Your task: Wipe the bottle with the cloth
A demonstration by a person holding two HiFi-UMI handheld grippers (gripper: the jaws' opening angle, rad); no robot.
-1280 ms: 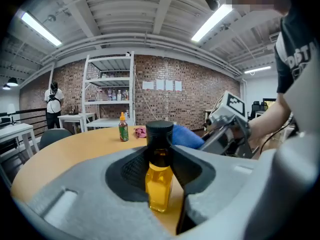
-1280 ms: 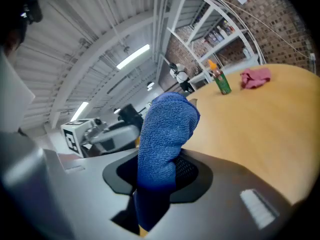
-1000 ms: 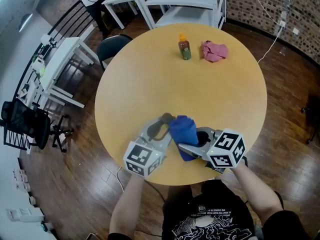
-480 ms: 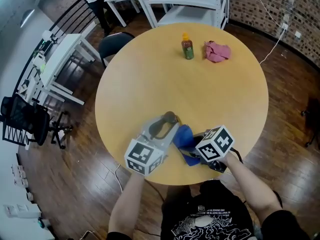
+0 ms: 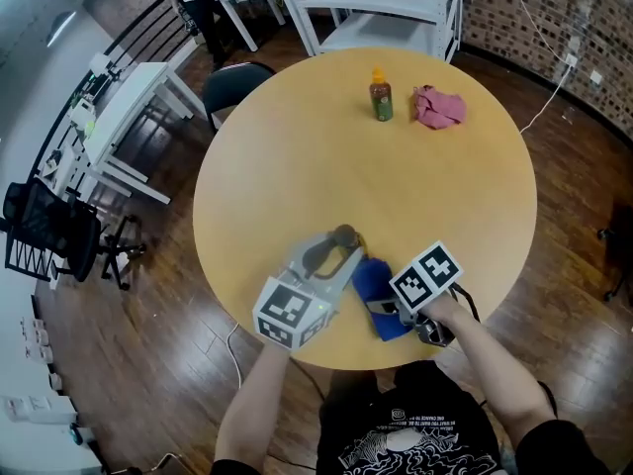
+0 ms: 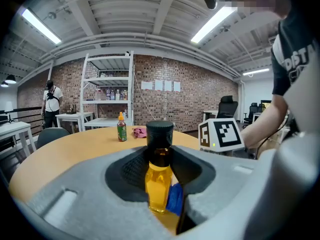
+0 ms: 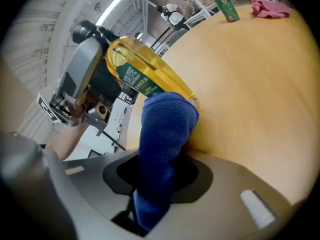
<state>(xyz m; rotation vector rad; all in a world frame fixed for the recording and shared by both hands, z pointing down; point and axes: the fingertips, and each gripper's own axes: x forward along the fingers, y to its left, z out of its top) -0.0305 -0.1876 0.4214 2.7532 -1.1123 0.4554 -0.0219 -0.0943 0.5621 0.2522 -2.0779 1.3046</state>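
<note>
My left gripper is shut on a clear bottle of yellow liquid with a black cap, near the table's front edge. In the right gripper view the bottle shows a green label and lies tilted across the left gripper. My right gripper is shut on a folded blue cloth. The cloth presses against the bottle's lower side. In the left gripper view a bit of the cloth shows just right of the bottle's base.
On the round wooden table, at its far side, stand a small green-labelled bottle with an orange cap and a crumpled pink cloth. A dark chair and white tables stand beyond the table's left edge.
The right gripper has carried the blue cloth down the bottle's side toward the near table edge, and its marker cube has turned. The left gripper has kept its hold on the bottle.
</note>
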